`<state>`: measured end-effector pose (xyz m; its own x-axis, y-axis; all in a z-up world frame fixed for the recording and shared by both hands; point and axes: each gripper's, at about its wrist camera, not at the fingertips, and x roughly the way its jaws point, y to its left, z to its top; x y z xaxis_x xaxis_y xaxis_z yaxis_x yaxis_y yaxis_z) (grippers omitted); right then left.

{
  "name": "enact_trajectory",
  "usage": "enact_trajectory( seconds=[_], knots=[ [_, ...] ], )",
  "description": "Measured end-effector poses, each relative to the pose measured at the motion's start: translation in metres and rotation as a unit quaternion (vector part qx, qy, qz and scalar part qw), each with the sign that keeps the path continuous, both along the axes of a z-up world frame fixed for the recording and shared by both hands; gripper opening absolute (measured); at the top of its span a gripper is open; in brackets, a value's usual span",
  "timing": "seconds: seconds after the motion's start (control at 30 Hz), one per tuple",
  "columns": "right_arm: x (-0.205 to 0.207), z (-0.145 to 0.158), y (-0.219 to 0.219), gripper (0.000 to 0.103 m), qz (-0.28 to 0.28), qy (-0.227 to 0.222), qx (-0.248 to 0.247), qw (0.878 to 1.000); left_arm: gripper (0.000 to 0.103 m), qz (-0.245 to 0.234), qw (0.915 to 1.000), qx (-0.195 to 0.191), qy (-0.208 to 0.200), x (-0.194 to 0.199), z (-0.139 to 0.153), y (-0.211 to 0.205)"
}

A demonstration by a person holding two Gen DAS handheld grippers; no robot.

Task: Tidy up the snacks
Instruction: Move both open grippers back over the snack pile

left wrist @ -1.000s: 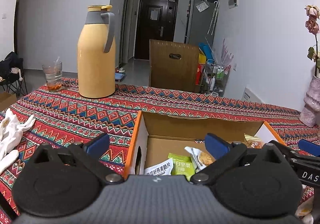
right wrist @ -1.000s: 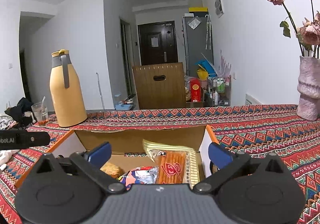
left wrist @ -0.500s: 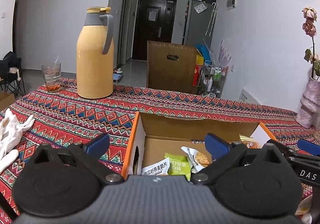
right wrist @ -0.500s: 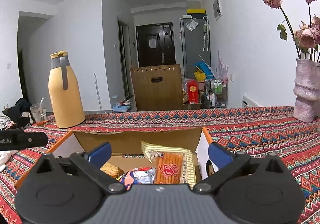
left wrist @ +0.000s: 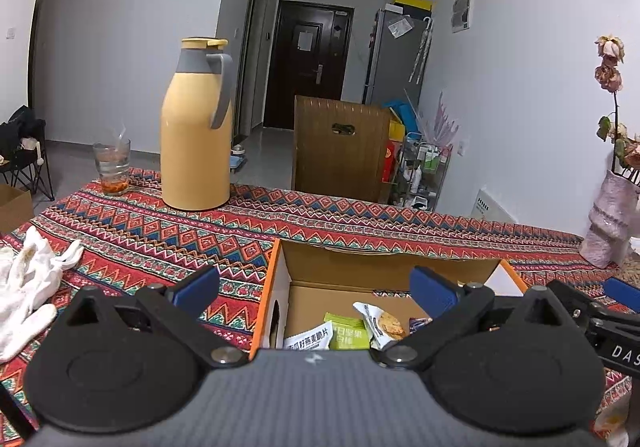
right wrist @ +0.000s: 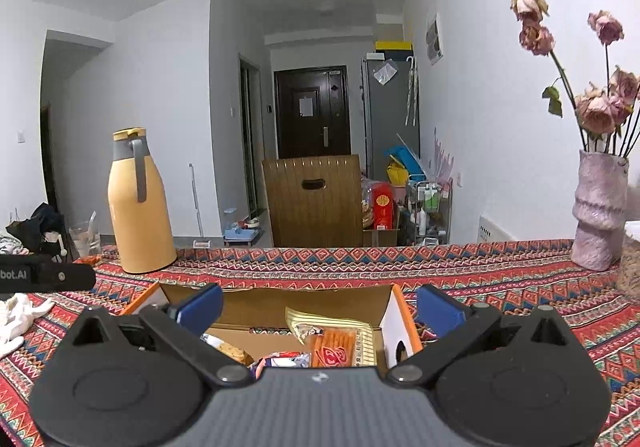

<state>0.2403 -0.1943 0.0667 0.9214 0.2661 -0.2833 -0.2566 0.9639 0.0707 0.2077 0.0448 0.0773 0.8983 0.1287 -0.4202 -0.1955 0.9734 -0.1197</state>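
Snack packets [left wrist: 347, 333] sit in open cardboard box [left wrist: 384, 267] at 6 o'clock on patterned tablecloth [left wrist: 160, 239], prob. gathered for sorting; left gripper [left wrist: 314, 289] & right gripper [right wrist: 320, 305] hover above w/ jaws spread, empty, thermos [left wrist: 196, 127] at 11.

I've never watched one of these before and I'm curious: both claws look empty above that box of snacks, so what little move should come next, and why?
Probably lower the right gripper toward the orange stick packet in the cardboard box. Its jaws are open and empty and the packet lies just below them. The left gripper is open too, above the green packet.
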Motion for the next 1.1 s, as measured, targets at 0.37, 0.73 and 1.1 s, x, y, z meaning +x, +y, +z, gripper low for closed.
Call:
enact_trajectory(
  seconds=[0.37,0.73,1.1],
  knots=[
    [-0.047,0.004,-0.009,0.103,0.000,-0.002,-0.003,1.000,0.103,-0.004,1.0000,0.004,0.005,-0.041,0.004,0.001],
    [-0.083,-0.012,-0.015,0.103,-0.002,0.020,-0.002,1.000,0.103,-0.011,0.9996,0.001,0.027,-0.075,-0.015,0.010],
    [-0.113,-0.030,-0.021,0.103,-0.009,0.042,-0.002,0.999,0.103,-0.020,0.9991,-0.001,0.036,-0.108,-0.036,0.013]
  ],
)
